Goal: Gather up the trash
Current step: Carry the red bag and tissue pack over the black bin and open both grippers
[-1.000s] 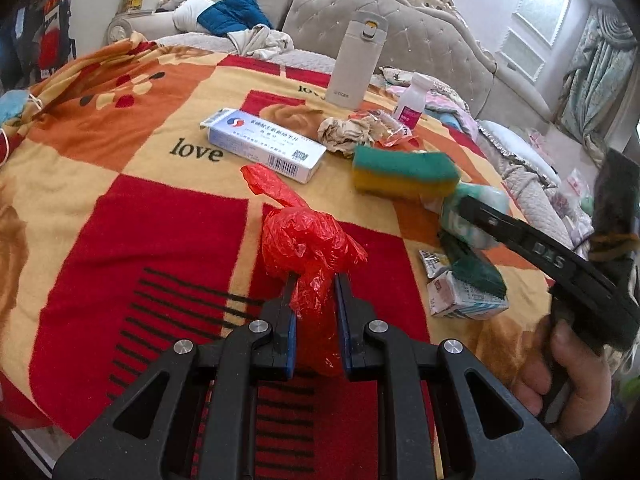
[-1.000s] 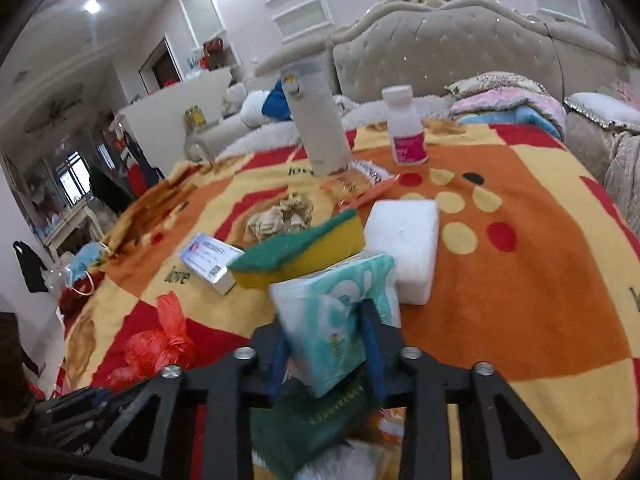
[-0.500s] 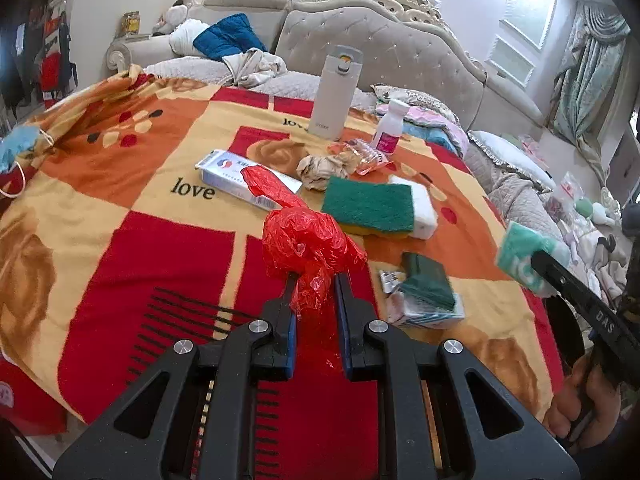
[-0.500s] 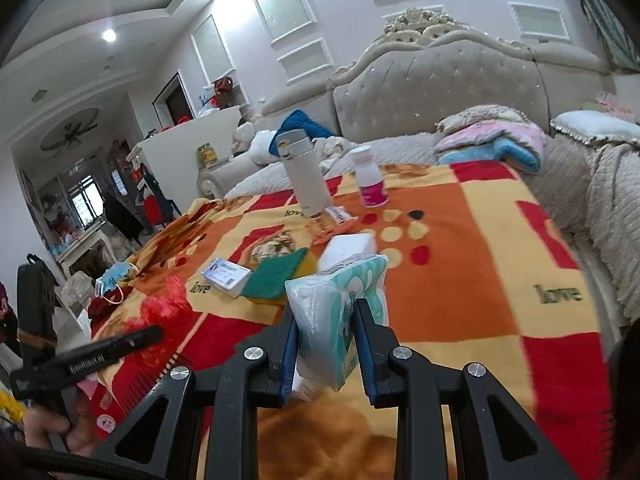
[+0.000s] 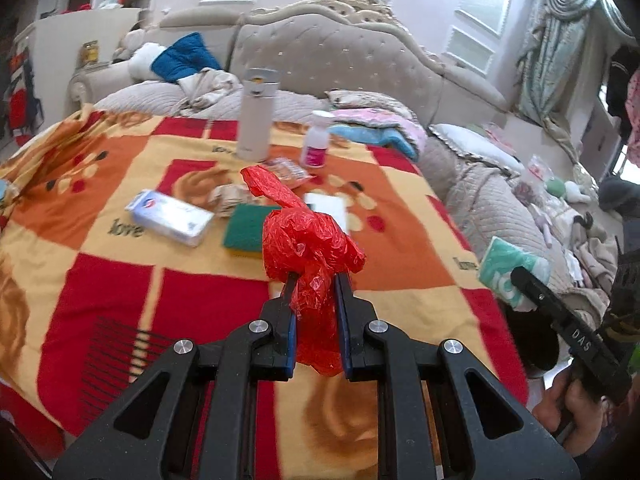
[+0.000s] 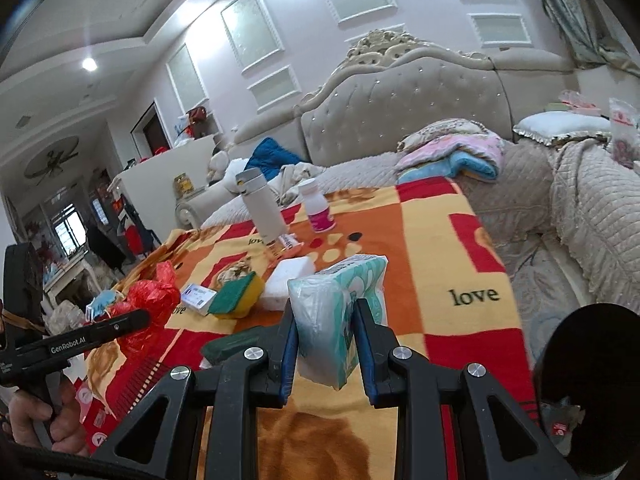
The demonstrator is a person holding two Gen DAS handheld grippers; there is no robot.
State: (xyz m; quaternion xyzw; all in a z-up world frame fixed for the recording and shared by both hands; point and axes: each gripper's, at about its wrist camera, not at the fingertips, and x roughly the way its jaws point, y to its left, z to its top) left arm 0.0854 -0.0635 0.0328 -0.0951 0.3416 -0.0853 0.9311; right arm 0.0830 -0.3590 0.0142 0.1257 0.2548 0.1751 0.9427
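Left wrist: left tongs (image 5: 314, 280) clamped on red bag (image 5: 308, 246), mid-frame; right tongs (image 6: 326, 312) clamp tissue pack (image 6: 340, 312). Both lifted off bed since 1s ago, so carry-to-bin is next.

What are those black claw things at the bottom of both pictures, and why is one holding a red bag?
They are grabbers, like big tweezers. A person holds one in each hand, and each carries a small camera looking along its fingers, so each picture is that grabber's own view.

In the left grabber's picture, the left gripper is squeezing a crumpled red plastic bag. In the other, the right gripper pinches a pack of tissues. Both are lifted above the bed.

On the colourful blanket lie a green and yellow sponge, a white box, crumpled paper, a tall white flask and a small bottle.

The person is picking up trash.
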